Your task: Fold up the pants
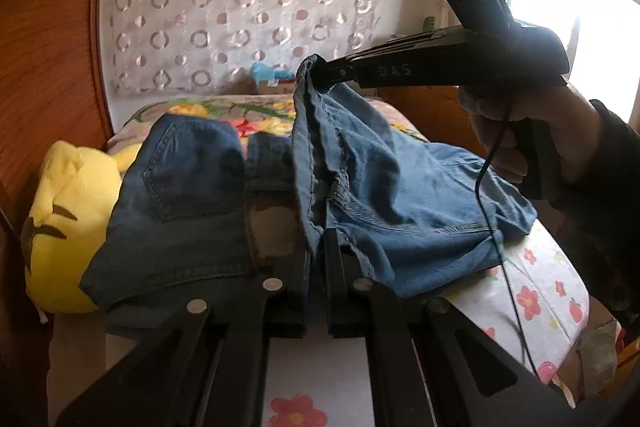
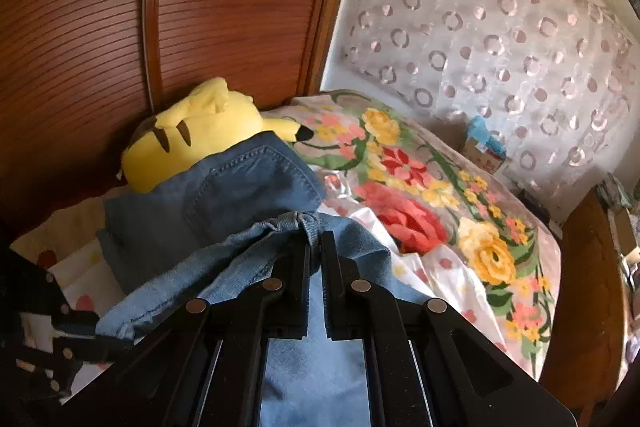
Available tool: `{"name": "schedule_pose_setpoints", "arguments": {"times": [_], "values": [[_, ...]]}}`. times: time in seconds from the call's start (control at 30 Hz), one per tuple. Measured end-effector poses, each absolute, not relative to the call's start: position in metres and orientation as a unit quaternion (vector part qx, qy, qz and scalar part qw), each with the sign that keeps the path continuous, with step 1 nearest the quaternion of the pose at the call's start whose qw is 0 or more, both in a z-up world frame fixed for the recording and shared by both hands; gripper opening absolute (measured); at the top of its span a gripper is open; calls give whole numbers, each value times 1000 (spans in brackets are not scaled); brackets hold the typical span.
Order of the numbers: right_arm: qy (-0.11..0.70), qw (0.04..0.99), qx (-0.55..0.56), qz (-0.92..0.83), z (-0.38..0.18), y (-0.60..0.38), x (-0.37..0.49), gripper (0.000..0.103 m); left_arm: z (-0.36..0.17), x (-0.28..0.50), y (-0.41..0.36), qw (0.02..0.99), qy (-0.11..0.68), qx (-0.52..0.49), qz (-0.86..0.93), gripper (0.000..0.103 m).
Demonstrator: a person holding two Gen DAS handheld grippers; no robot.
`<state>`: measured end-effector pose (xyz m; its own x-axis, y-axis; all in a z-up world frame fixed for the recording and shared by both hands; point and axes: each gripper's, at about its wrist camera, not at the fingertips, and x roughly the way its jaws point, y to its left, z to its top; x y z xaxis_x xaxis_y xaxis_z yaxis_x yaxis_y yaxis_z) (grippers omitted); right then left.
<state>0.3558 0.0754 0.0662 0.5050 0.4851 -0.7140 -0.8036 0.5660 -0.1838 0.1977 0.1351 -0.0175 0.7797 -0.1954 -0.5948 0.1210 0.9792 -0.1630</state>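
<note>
Blue denim pants (image 1: 400, 195) lie across the bed, the darker seat with a back pocket (image 1: 188, 163) on the left and a lighter leg part lifted over it. My left gripper (image 1: 318, 247) is shut on a fold of the denim near its hem. My right gripper (image 1: 316, 71) appears in the left wrist view, held by a hand (image 1: 516, 131), shut on the raised edge of the fabric. In the right wrist view the right gripper (image 2: 316, 239) pinches bunched denim (image 2: 256, 239) above the dark pocket part (image 2: 224, 195).
A yellow plush toy (image 1: 68, 223) (image 2: 192, 131) lies against the wooden louvred headboard (image 2: 80, 27). A floral blanket (image 2: 432, 195) covers the far bed, and a flower-print sheet (image 1: 532, 291) lies under the pants. A small box (image 2: 484, 147) stands by the patterned curtain (image 1: 240, 7). A window (image 1: 592, 39) is at right.
</note>
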Motion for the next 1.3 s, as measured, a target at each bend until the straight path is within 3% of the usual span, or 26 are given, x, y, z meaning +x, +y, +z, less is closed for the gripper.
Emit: {"name": "schedule_pose_setpoints", "arguments": {"times": [0.13,0.2,0.23,0.27,0.43,1.0,1.3], "values": [[318,827,-256,386,48,86,362,5,-25,201,143,938,332,-69,-79,8],[324,828,-254,380,43,84,364,25,-26,202,144,937,333,-67,-76,15],[323,832,-243,380,44,80,365,49,-25,203,145,938,333,-66,-74,18],[319,836,-236,379,46,75,365,58,-24,202,146,939,331,-66,-70,21],[322,845,-206,375,61,37,366,58,-21,203,149,940,326,-69,-69,31],[290,896,-136,309,136,-150,319,57,-25,221,95,938,330,-52,-89,31],[282,918,-113,255,150,-228,294,51,-11,218,62,940,322,-29,-107,31]]}}
